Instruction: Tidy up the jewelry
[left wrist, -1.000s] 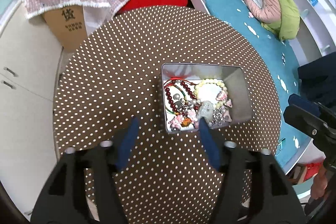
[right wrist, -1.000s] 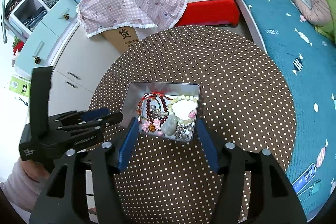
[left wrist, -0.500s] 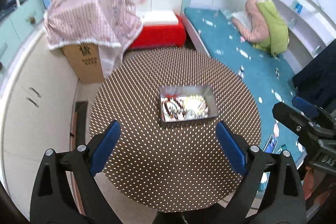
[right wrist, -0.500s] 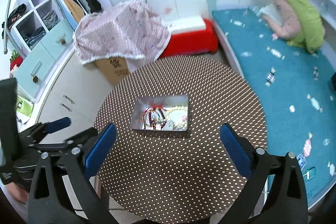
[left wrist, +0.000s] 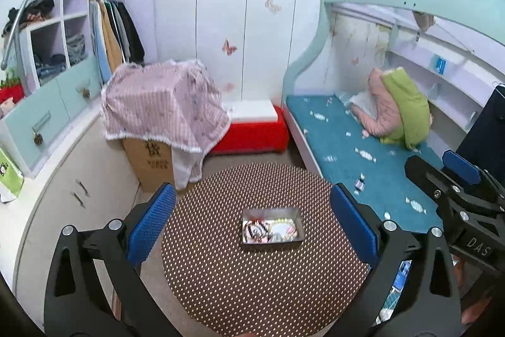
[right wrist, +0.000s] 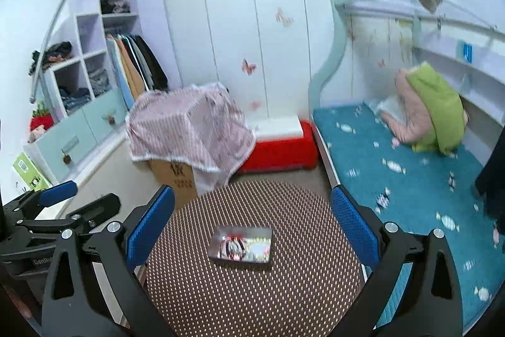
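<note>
A small metal tin (left wrist: 272,229) sits near the middle of a round brown polka-dot table (left wrist: 252,280). It holds several bead bracelets and charms, red, white and pink. The tin also shows in the right wrist view (right wrist: 241,246). My left gripper (left wrist: 252,220) is open wide and empty, held high above the table. My right gripper (right wrist: 252,223) is open wide and empty too, also high above the tin. Each gripper shows at the edge of the other's view.
A cardboard box under a pink checked cloth (left wrist: 164,106) stands behind the table. A red bench (left wrist: 252,131) is beside it. A bunk bed with a teal mattress (left wrist: 363,153) is on the right. Cabinets and an open wardrobe (left wrist: 63,103) are on the left.
Both grippers have opened wide and risen far up and back from the tin. The tin now looks small and the whole room is in view.
</note>
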`<state>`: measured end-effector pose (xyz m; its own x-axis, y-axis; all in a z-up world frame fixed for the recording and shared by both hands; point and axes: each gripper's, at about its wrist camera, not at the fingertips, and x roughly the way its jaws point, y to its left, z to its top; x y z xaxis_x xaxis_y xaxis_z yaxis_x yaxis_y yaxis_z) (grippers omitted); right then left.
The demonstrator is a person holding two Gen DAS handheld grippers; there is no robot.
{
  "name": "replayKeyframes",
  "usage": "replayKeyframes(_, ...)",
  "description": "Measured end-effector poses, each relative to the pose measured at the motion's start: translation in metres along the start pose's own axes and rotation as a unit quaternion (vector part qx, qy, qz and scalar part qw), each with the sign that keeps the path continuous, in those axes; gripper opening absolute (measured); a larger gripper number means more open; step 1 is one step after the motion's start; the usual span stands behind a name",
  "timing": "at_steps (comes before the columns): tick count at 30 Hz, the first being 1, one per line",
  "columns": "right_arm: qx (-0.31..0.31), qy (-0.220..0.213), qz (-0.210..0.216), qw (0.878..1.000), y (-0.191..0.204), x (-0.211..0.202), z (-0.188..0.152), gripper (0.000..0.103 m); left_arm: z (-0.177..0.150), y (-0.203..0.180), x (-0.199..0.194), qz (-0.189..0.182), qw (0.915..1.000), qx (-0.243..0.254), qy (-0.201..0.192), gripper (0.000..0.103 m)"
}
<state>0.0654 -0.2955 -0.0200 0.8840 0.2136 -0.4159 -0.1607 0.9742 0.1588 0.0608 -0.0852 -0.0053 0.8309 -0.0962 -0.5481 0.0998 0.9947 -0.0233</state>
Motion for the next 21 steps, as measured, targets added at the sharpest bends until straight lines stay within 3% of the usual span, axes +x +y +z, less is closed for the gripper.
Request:
replayKeyframes(8,-0.004,-0.038,0.009,0.999,-0.009,-0.018,-0.004,0.095,0.001,-0.016,-0.015,0.006,0.9997,-0.001,-0.025,0.098)
replayKeyframes(21,0.008,-0.035,0.014,0.999,-0.013,-0.021,-0.008,0.095,0.000,-0.016,-0.012,0.010,0.9996,0.001,-0.025,0.098)
